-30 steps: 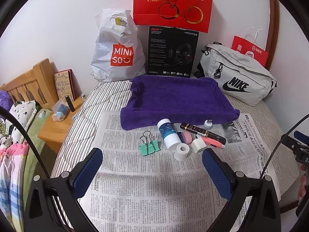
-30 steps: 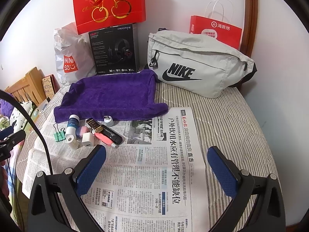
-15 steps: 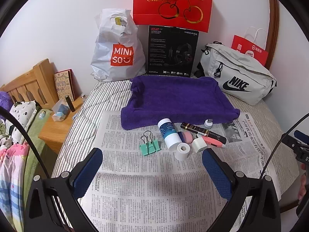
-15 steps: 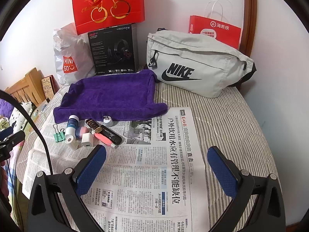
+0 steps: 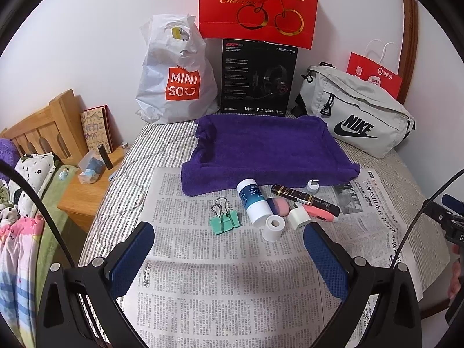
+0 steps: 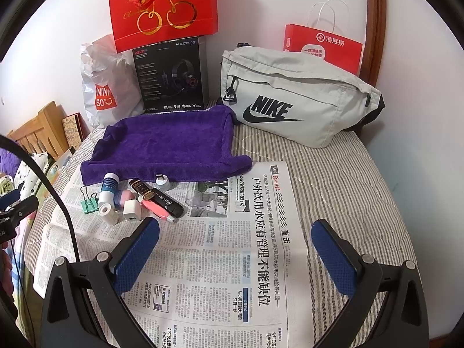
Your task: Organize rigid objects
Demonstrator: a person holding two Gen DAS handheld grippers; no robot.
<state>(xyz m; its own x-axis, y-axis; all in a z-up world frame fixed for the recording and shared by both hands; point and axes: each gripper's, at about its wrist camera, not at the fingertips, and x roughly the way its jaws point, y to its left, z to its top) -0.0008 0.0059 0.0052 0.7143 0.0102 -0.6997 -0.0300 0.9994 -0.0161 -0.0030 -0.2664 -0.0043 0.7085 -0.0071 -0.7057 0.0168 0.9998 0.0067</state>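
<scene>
A cluster of small items lies on the newspaper in front of a purple towel: a green binder clip, a white and blue bottle, a white roll, a white charger block, a pink item, a black tube, a pink marker and a small cap. My left gripper is open and empty, just in front of them. My right gripper is open and empty over the newspaper, right of the cluster.
Against the wall stand a Miniso bag, a black headset box, a red cherry bag, a grey Nike bag and a red paper bag. A wooden bedside table is at the left.
Both grippers have barely moved; the views shift very slightly. Nothing was grasped or released.
</scene>
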